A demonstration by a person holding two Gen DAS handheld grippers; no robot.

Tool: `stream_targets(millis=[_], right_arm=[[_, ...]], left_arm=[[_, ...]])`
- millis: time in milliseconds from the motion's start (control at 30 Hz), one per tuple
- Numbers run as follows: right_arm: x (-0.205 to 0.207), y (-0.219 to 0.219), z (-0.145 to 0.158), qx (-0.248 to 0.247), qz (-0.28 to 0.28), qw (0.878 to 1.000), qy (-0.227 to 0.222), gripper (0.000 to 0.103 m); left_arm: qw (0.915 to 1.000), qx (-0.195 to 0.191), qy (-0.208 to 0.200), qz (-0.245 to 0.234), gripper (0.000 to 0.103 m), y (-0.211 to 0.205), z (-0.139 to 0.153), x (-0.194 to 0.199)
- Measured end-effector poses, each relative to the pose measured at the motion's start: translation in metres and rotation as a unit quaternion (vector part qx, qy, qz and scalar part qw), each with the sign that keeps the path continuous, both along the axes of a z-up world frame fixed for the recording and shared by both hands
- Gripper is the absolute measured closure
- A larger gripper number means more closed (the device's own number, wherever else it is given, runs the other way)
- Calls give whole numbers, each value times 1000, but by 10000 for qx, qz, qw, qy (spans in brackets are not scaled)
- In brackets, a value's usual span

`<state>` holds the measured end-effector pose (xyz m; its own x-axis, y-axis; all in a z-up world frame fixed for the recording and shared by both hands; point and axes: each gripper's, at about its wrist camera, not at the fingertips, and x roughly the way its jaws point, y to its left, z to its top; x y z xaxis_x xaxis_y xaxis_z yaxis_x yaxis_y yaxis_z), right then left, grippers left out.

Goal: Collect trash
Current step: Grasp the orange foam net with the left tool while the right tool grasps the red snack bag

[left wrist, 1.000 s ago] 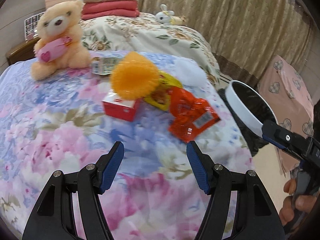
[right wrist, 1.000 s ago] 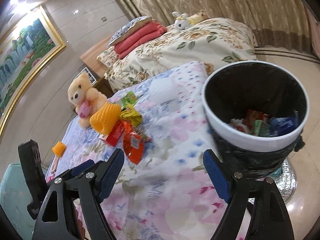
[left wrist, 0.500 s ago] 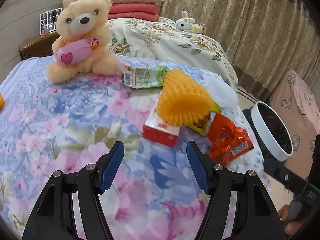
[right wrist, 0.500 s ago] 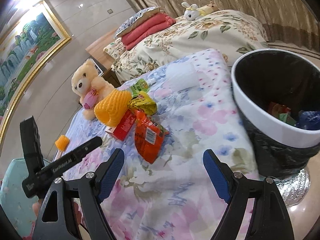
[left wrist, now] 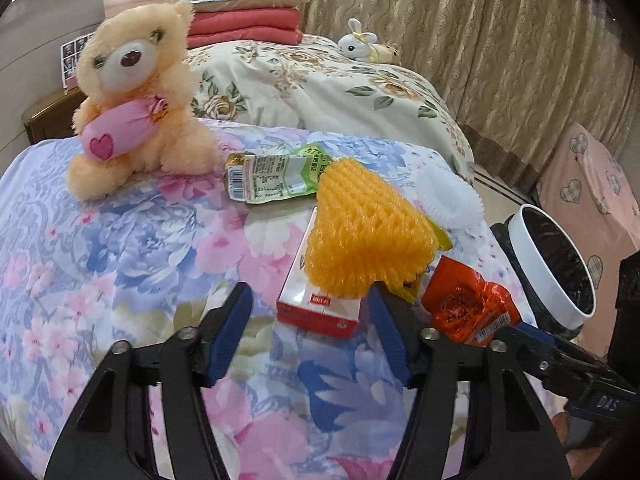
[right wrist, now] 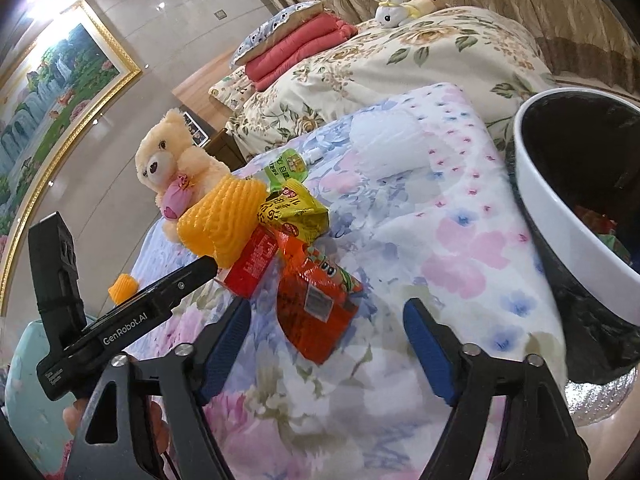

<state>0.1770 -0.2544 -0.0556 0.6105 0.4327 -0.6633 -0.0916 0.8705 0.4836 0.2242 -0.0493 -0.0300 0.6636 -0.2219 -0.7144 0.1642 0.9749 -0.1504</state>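
Blue-padded fingers (left wrist: 228, 332) of the left gripper (left wrist: 310, 334) stand apart and closing at the red-and-white box (left wrist: 320, 304) under an orange foam net (left wrist: 366, 236), while the right gripper (right wrist: 326, 346), closing empty, frames an orange wrapper (right wrist: 316, 300) near the bed's (right wrist: 460, 216) edge beside the bin (right wrist: 560, 216); "GenRobot.AI" is legible.

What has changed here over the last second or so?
Both grippers came closer to the trash pile: the left gripper now reaches the red box, the right gripper the orange wrapper. Their fingers are closing, gripping nothing yet. The trash, teddy bear and bin stayed put.
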Motion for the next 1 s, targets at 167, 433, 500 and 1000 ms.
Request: stream_targets(millis=[167,433,500,1000], right_arm=[[10,4,-5,76,84,9999,99,56],[7,4,-4,207,204,9995,84,94],[5,3,-3,178,214,9996,76,94],[-7,-4,-4,226,182,9995,129,95]], left_arm=[[9999,-40,26,-155,81,-5,0,9],[9996,-126,48,-260,100,-9,0,10],[9996,-213,93,-173,100,-4,1,8],[9996,-226,-8,-141,94,-3,1,29]])
